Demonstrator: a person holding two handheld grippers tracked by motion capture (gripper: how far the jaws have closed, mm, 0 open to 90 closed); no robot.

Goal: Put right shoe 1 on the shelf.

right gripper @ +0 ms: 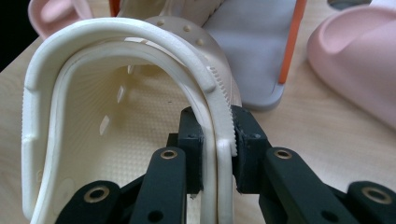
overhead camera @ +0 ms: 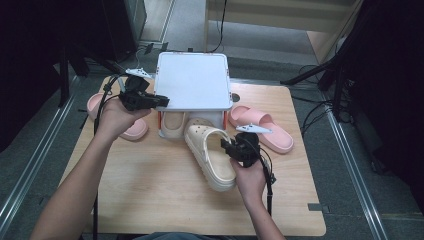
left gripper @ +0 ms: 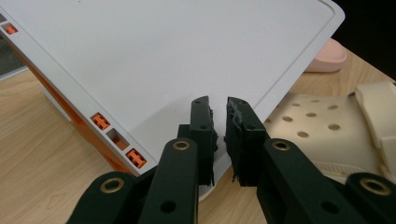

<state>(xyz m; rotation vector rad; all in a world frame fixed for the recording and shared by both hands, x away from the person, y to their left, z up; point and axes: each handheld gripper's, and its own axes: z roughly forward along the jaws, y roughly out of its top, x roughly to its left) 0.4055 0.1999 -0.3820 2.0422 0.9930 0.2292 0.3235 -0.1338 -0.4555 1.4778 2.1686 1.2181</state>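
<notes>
From the high view I see my right gripper (overhead camera: pixel 231 148) at the side wall of a cream clog (overhead camera: pixel 210 157) lying near the table's (overhead camera: pixel 150 190) middle, heel toward 5 o'clock. My left gripper (overhead camera: pixel 161 101) sits at 9 o'clock of the white shoe rack (overhead camera: pixel 192 80), at its top's edge. A second cream clog (overhead camera: pixel 172 124) is tucked under the rack; one pink slide (overhead camera: pixel 262 128) lies at 3 o'clock of it and another pink slide (overhead camera: pixel 132 130) at 8 o'clock.

The left gripper view adds that those jaws stand narrow with a slim gap, over the rack top's (left gripper: pixel 177 56) rim; I cannot tell whether they pinch it.

The right gripper view shows the jaws clamped on the clog's (right gripper: pixel 93 116) side wall, one pad inside, one outside.
</notes>
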